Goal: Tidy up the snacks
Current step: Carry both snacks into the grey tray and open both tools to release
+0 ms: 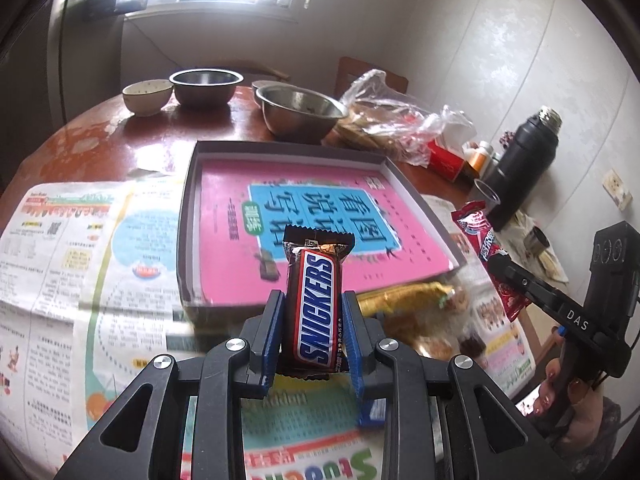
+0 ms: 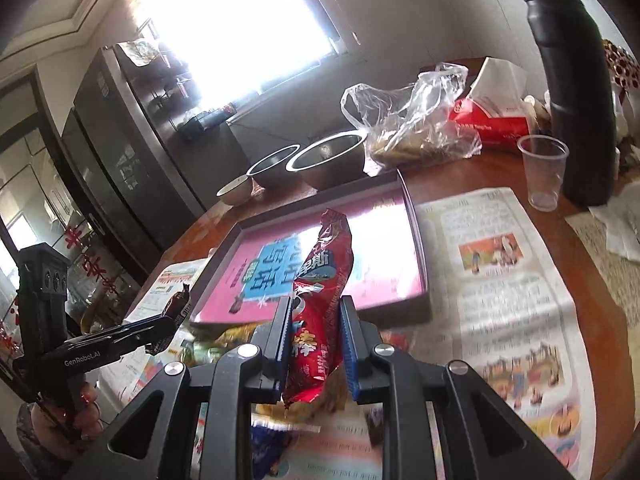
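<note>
My left gripper (image 1: 310,300) is shut on a brown Snickers bar (image 1: 316,304), held upright just in front of the shallow box (image 1: 188,216) lined with a pink booklet (image 1: 224,240). My right gripper (image 2: 316,312) is shut on a crumpled red snack packet (image 2: 322,312), lifted above the same box (image 2: 416,240). That red packet (image 1: 486,248) and the right gripper (image 1: 500,268) show at the right of the left wrist view. The left gripper (image 2: 176,316) with the bar's end appears at the left of the right wrist view. A gold wrapped snack (image 1: 404,294) lies on the newspaper before the box.
Newspaper (image 1: 80,264) covers the round red table. Behind the box stand two steel bowls (image 1: 300,110), a ceramic bowl (image 1: 147,96), a plastic bag of food (image 1: 384,120), a red tissue pack (image 2: 492,120), a clear plastic cup (image 2: 542,172) and a tall black flask (image 2: 576,96).
</note>
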{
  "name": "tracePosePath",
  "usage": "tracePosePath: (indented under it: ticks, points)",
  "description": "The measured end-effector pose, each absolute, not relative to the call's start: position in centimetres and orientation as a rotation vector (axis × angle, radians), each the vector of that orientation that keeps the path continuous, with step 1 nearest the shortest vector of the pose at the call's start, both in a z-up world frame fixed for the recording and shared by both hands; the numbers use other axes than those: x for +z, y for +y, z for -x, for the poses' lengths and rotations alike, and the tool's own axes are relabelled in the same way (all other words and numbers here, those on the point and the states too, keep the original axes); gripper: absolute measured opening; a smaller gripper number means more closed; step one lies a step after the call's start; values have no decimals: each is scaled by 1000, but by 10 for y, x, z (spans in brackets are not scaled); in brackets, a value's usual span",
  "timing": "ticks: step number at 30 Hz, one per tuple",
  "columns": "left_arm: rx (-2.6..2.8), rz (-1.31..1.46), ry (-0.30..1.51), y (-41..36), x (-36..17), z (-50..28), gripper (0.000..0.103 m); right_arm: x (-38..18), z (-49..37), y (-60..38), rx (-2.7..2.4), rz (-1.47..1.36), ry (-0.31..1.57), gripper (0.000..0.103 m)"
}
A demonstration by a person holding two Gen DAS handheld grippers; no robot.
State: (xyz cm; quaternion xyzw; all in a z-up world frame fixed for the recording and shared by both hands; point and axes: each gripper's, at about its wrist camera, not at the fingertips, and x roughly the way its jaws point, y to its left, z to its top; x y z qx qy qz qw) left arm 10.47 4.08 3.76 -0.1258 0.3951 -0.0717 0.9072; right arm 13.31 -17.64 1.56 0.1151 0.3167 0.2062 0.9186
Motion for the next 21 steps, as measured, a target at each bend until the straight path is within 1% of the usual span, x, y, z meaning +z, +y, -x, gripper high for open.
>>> tracePosePath:
  ticks: [9, 21]
  points:
    - [-112, 286, 807, 51, 32, -140, 29, 19, -172, -168, 418, -204, 645, 23]
    - [-84, 302, 849, 60, 9, -171, 29, 1, -214, -162, 371, -182, 714, 23]
